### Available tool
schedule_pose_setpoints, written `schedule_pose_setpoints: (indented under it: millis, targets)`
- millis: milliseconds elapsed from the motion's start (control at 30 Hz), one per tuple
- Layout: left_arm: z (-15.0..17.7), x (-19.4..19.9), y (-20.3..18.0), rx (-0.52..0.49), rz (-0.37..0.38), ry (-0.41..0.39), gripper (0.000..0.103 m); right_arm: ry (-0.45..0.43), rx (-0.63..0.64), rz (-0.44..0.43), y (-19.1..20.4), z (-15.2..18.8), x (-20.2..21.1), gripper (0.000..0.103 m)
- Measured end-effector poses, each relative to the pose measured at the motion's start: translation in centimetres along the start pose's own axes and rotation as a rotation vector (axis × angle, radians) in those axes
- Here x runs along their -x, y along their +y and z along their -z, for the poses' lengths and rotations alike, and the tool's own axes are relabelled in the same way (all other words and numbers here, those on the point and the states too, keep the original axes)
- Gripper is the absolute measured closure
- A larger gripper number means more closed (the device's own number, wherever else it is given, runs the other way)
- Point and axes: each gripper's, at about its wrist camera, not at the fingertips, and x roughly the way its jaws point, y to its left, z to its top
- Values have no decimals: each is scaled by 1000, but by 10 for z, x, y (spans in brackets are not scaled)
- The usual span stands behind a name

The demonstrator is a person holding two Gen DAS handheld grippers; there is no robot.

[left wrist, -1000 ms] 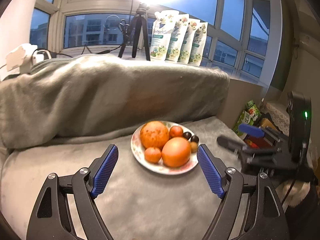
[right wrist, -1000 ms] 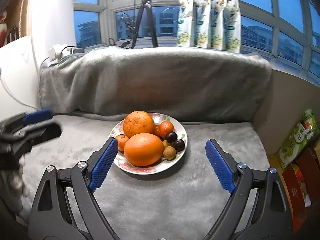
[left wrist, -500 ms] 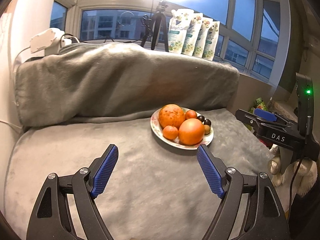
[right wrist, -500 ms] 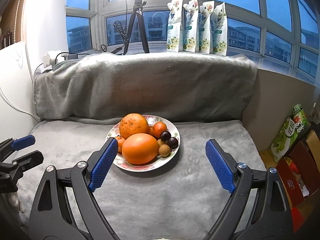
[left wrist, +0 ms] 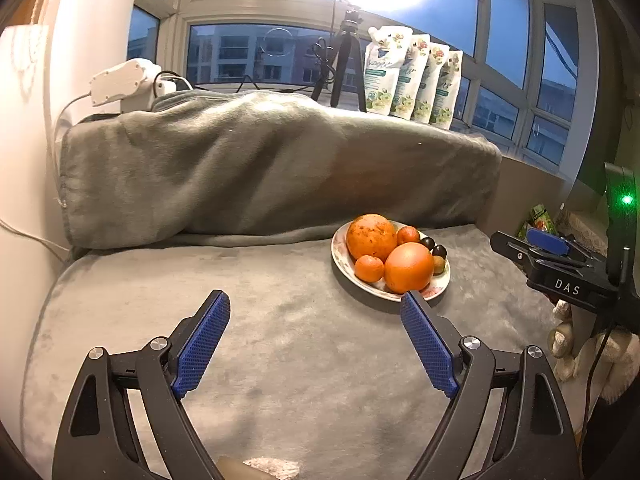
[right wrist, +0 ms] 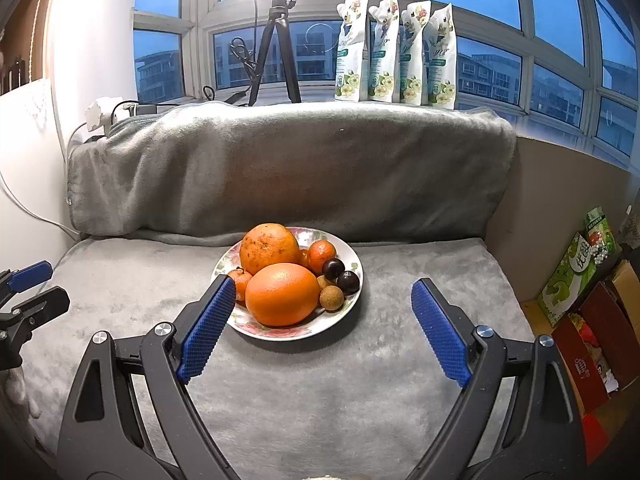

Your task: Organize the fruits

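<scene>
A flowered plate (right wrist: 350,258) holds all the fruit in view: a large smooth orange (right wrist: 282,294) at its front, a rougher speckled orange (right wrist: 269,247) behind it, small tangerines (right wrist: 322,255) at the plate's back and left edge, two dark plums (right wrist: 340,275) and a brown longan (right wrist: 331,298) on its right side. The plate rests on a grey blanket (right wrist: 320,380) spread over a cushioned seat. The right tool (right wrist: 320,330) hovers just in front of the plate, jaws wide apart and empty, its left pad overlapping the plate's left rim in the right wrist view. The left tool (left wrist: 314,346) hangs further left of the plate, also spread wide and holding nothing. With the fruit gathered on the plate, this fits either a finished tidy-up or a pile awaiting sorting. Any grasp would likely go best from above, squeezing gently, since round fruit rolls and small pieces sit tight against the oranges.
</scene>
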Motion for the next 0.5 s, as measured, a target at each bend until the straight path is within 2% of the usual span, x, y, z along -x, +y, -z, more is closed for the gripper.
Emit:
schedule_pose_setpoints:
  millis: [233, 367, 500]
  targets:
    - [-2, 2, 2, 5, -22, -2, 15, 0, 0, 3, 0, 1, 0, 11]
    - [-1, 3, 3, 10, -32, -7, 7, 2, -3, -1, 1, 2, 1, 11]
    - [-1, 3, 4, 12, -36, -8, 6, 3, 2, 0, 3, 3, 1, 11]
